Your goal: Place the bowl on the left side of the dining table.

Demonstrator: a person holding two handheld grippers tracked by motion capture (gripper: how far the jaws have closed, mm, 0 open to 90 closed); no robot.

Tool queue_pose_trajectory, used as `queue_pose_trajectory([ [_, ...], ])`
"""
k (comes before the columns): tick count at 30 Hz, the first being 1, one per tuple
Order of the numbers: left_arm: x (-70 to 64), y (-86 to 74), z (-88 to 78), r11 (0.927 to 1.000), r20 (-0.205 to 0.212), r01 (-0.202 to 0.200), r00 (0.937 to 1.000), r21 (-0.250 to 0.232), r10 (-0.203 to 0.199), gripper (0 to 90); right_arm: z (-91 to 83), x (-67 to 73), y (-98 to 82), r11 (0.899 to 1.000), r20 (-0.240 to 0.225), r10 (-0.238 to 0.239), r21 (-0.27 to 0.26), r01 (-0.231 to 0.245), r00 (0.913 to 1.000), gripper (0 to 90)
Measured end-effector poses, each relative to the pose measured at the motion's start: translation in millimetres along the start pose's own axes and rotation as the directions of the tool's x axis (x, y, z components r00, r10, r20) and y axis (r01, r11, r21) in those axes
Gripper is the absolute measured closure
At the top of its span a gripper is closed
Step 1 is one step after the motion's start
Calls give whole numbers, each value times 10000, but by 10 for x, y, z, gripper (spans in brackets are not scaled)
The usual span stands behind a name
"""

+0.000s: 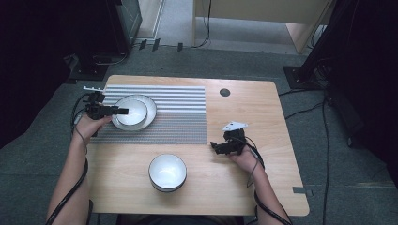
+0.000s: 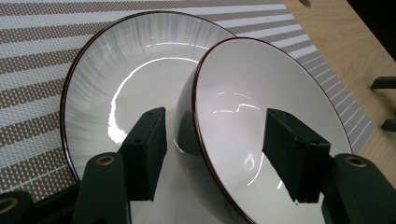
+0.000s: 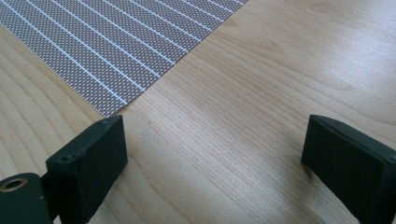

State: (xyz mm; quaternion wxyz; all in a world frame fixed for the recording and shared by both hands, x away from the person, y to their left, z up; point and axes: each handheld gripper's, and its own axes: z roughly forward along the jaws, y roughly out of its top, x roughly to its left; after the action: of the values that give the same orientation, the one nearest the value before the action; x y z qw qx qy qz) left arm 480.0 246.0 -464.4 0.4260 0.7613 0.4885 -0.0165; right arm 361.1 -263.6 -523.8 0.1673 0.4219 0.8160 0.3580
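A small white bowl [image 1: 136, 110] with a dark rim lies tilted in a larger white plate [image 1: 151, 112] on the striped placemat [image 1: 178, 112]. My left gripper [image 1: 123, 111] reaches over the plate's left side. In the left gripper view the bowl [image 2: 261, 84] leans on the plate [image 2: 116, 70], and the gripper [image 2: 215, 126] straddles the bowl's near rim with a gap at each pad, so it is open. My right gripper [image 1: 215, 146] rests open at the right over bare wood, its jaws [image 3: 219, 140] wide apart with nothing between them.
A second white bowl [image 1: 167, 172] stands upright on the wooden table [image 1: 244, 187] near the front middle. A corner of the placemat [image 3: 116, 42] lies just ahead of the right gripper. A dark round hole [image 1: 225, 92] sits at the table's back edge.
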Motion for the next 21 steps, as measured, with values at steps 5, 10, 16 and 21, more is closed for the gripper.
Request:
queue_pose_trajectory([
  [5,-59,-6,-42,10000,19,-45,10000,4,45,374,1,0,1,10000,-4,1,0,-1,10000,62],
  [10,-117,-17,-76,9996,-244,-293,9993,19,293,360,0,-2,1,10000,-15,-19,9,19,10000,62],
  [16,-160,-39,-160,9995,-217,-289,9994,-142,286,359,0,-5,0,10000,-32,-31,3,31,10000,62],
  [21,-208,-48,-229,9992,-228,-341,9992,-223,336,359,0,-6,1,10000,-43,-45,7,45,10000,62],
])
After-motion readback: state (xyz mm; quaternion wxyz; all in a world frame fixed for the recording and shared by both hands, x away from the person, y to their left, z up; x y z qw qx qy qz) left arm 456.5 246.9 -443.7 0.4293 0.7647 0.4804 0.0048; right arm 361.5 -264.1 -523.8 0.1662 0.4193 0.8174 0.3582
